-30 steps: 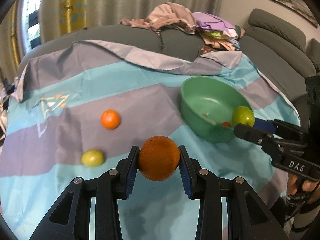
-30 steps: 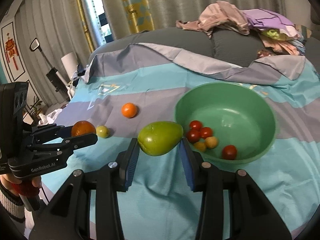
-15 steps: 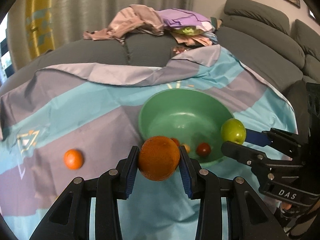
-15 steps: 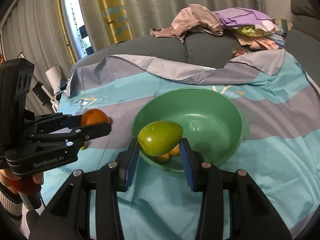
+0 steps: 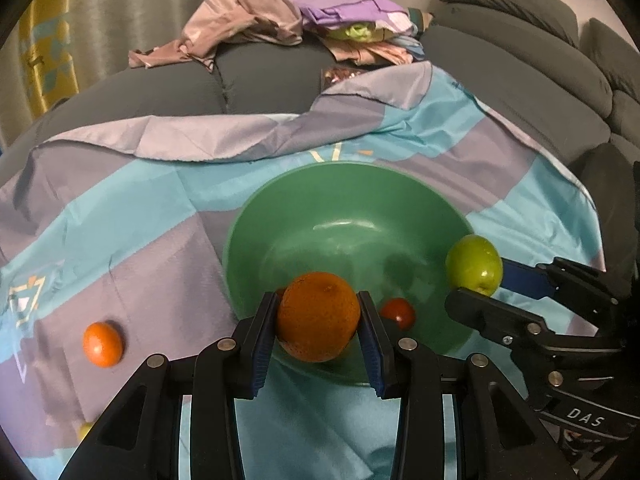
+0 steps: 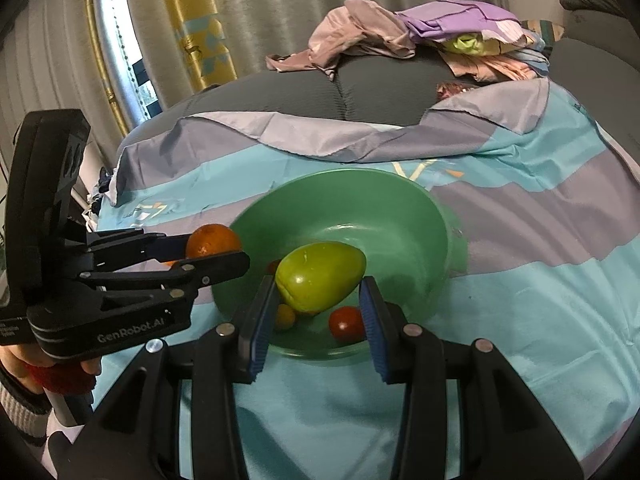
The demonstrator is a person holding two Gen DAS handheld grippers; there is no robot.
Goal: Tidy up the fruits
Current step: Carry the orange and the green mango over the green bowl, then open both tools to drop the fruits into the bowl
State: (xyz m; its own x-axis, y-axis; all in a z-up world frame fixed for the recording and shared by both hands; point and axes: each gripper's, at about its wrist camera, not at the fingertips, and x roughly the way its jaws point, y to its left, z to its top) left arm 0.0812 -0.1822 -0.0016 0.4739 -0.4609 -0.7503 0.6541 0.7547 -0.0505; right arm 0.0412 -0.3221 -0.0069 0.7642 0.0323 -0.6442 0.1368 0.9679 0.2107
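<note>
The left claw is clamped on an orange, its blue pads pressed to either side of the fruit, and it hangs over the near rim of the green bowl. The right claw grips a green mango the same way, held above the bowl's near side. The two claws come at the bowl from opposite sides, each showing in the other's view with its fruit at the rim. Down in the bowl lie a red tomato and a small yellow fruit, partly hidden behind the mango. The bowl sits on a striped teal and grey-purple cloth spread over a sofa. On the cloth to the left of the bowl, well apart from it, rests a small orange, and a bit of yellow fruit peeks out at the lower left edge. A heap of clothes lies on the dark cushion beyond the cloth, with curtains behind.
</note>
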